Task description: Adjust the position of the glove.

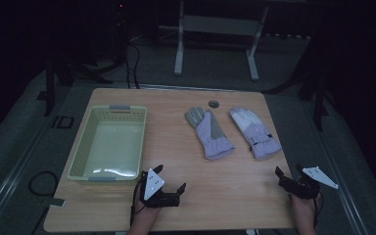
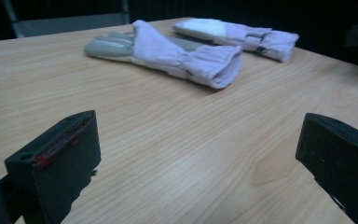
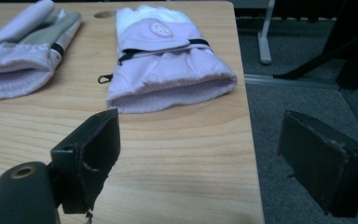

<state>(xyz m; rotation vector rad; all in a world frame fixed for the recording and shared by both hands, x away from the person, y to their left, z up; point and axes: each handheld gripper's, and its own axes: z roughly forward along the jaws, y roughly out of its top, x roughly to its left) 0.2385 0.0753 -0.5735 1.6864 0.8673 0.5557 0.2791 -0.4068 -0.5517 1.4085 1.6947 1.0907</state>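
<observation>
Dim room around us, we work at a wooden table (image 1: 235,196) with both grippers at the near edge, left gripper (image 1: 169,182) and right gripper (image 1: 288,172) spread wide and empty. Two gloves (image 1: 210,131) (image 1: 255,131) lie ahead, the basket (image 1: 81,156) at left. We judge we're about to reach; the nearer cuff needs pinching next.
</observation>
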